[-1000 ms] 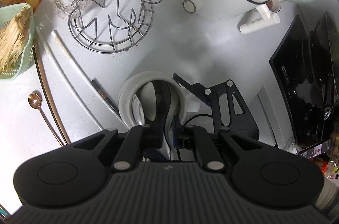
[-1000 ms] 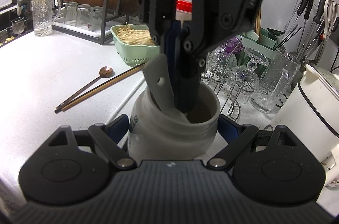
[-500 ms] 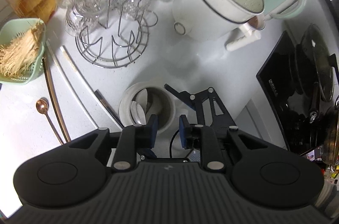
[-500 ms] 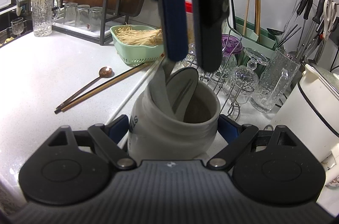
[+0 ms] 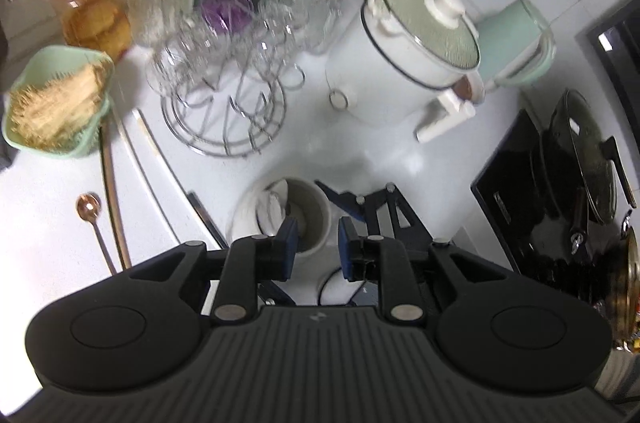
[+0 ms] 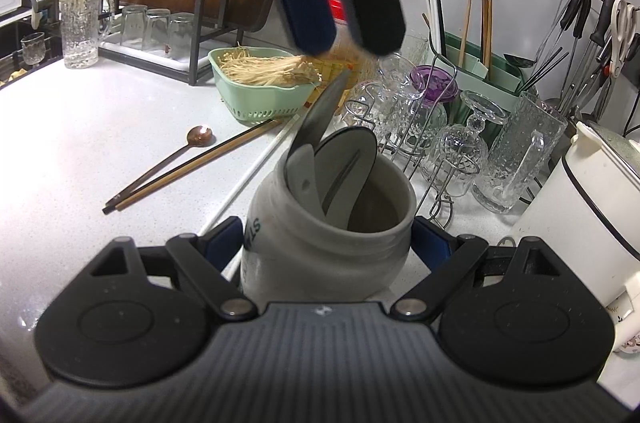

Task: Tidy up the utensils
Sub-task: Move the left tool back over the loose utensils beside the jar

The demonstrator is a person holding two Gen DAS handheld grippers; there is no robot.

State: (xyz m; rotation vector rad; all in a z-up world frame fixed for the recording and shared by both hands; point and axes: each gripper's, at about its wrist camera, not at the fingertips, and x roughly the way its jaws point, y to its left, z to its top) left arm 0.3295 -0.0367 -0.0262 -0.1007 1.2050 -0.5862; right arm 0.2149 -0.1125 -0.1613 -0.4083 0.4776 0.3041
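Jar (image 6: 328, 223): on the white counter (image 6: 100, 143), pinched between the right gripper's (image 6: 328, 243) two fingers.
Spoons (image 6: 340, 167): standing in the jar, leaning left.
Left gripper (image 5: 316, 243): above the jar, jaws just parted, spread and empty.
Chopsticks (image 6: 192, 167): on the counter, left of the jar.

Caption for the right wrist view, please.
Right gripper clamps the utensil jar while the empty left gripper hovers above.

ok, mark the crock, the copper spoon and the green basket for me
crock (image 6: 320, 243): right wrist view, front wall below the rim.
copper spoon (image 6: 200, 135): right wrist view, on the bowl.
green basket (image 6: 256, 101): right wrist view, front wall.
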